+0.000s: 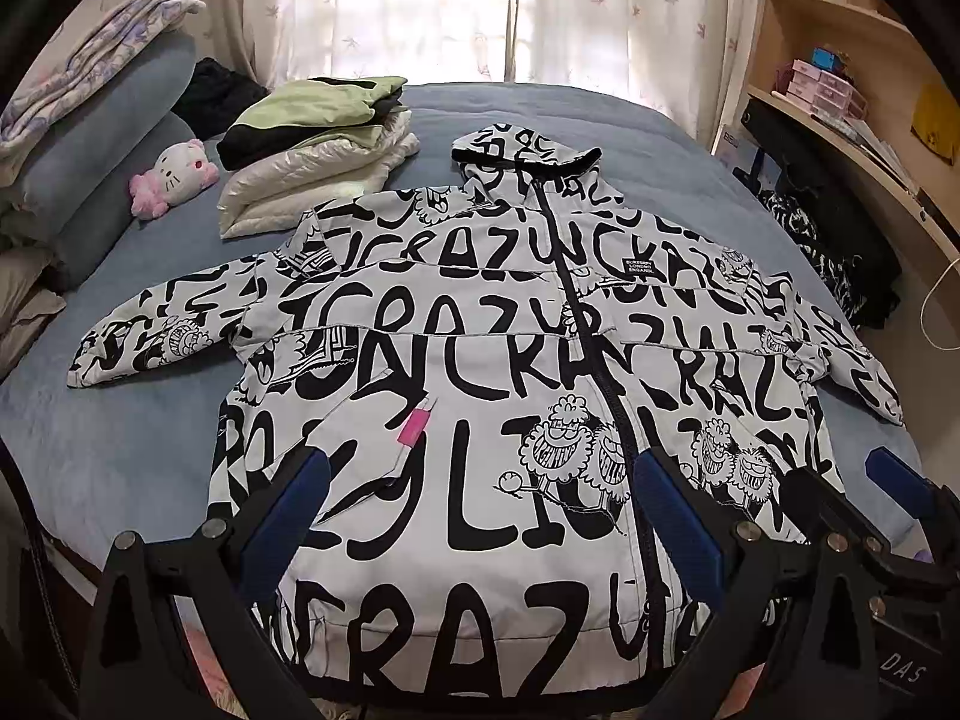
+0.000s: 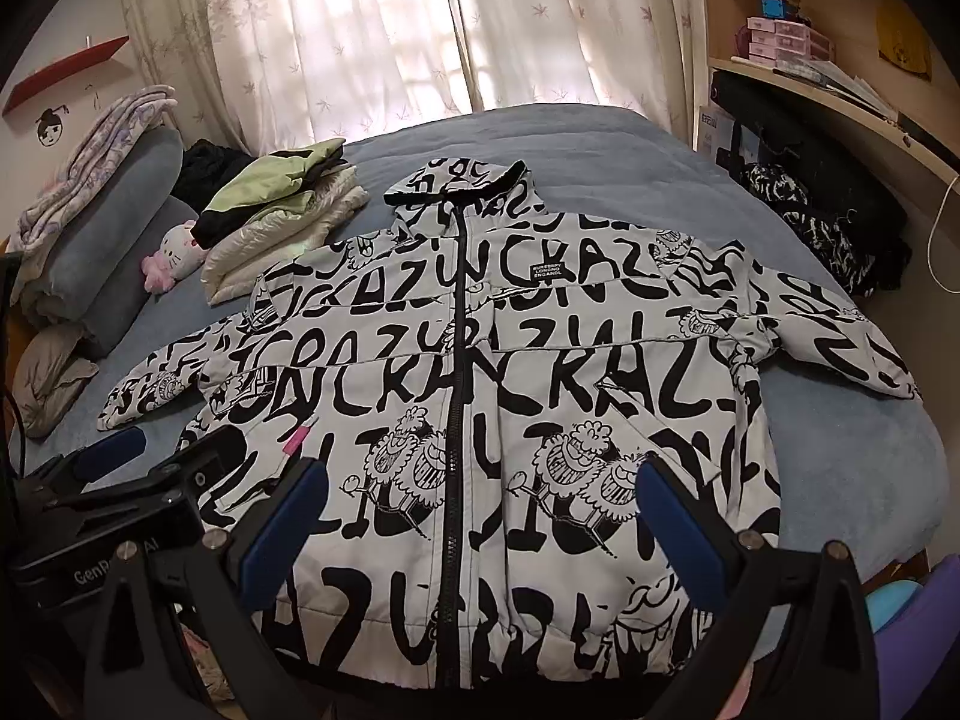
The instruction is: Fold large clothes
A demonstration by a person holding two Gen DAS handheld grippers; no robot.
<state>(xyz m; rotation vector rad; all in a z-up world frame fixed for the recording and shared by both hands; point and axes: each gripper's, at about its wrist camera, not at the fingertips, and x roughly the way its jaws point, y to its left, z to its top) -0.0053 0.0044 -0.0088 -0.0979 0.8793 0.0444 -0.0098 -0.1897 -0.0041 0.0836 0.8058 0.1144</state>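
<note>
Two claws, left claw (image 1: 474,516) and right claw (image 2: 480,516), spread apart, empty, above jacket (image 1: 456,360) hem on bed (image 1: 120,450). Jacket bulky, soft, slippery; pinch sleeve cuffs at 9 and 3 o'clock.

both cameras sit low at the foot of the bed (image 1: 120,432), each looking forward between its own two blue-padded fingers toward the curtained window (image 1: 420,6). the left wrist view stands left of the jacket's zip, so the zip (image 1: 600,348) runs right of centre, and the right gripper (image 1: 840,492) shows at its right edge. the right wrist view stands further right, with the zip (image 2: 459,360) near centre and the left gripper (image 2: 156,456) at its left edge. both hover close over the hem, tilted slightly down. they share nearly everything: the whole jacket (image 2: 540,360), the folded pile (image 2: 282,216), the pink plush (image 2: 174,258) and the shelves (image 2: 810,78).
</note>
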